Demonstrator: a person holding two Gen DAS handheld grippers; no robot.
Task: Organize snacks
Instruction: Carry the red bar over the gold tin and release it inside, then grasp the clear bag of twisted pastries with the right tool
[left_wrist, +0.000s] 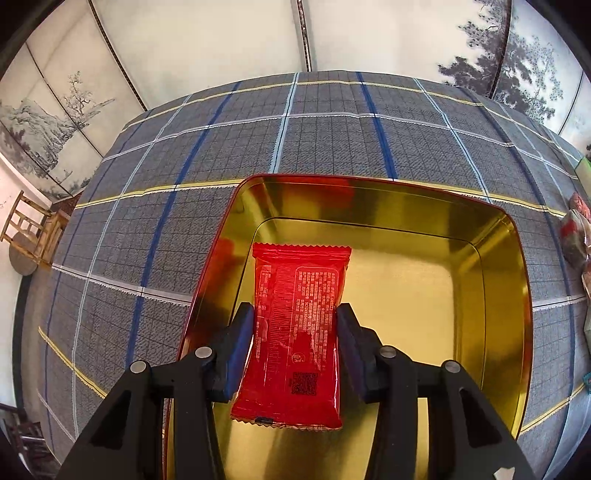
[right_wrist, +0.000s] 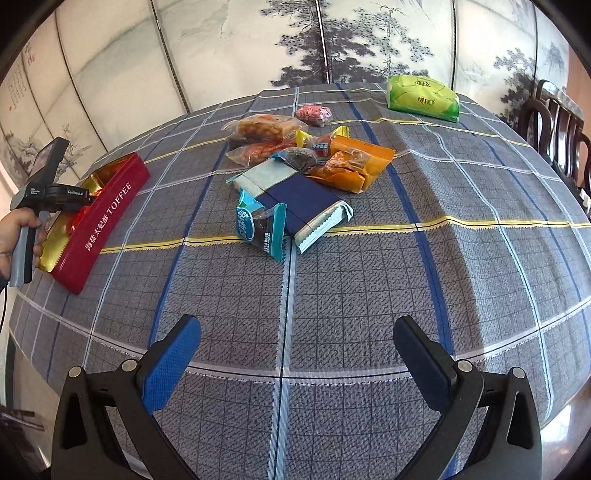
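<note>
Red and gold on the left: the toffee tin, red outside with "TOFFEE" on its wall and gold inside, sits near the left edge of the counter, which wears a grey plaid cloth. Over it hangs the left tool, its fingers pinched on the sides of a red snack packet. From the left wrist view the packet lies lengthwise toward the tin's left wall, printed back facing up; whether it touches the gold floor I cannot tell. The right wrist view catches a hand gripping that tool's handle at the counter's left edge.

Moving to the middle, a loose pile of snacks: a teal packet nearest, lying partly on a large navy and pale-blue packet. Behind them, clear bags of orange-brown snacks and an orange packet overlapping one another, with a small pink wrapped piece just beyond.

Further right, near the far edge and well apart from the pile, a green pack.

Close to the near edge, the right tool hovers above bare cloth, fingers spread wide, nothing between them.
</note>
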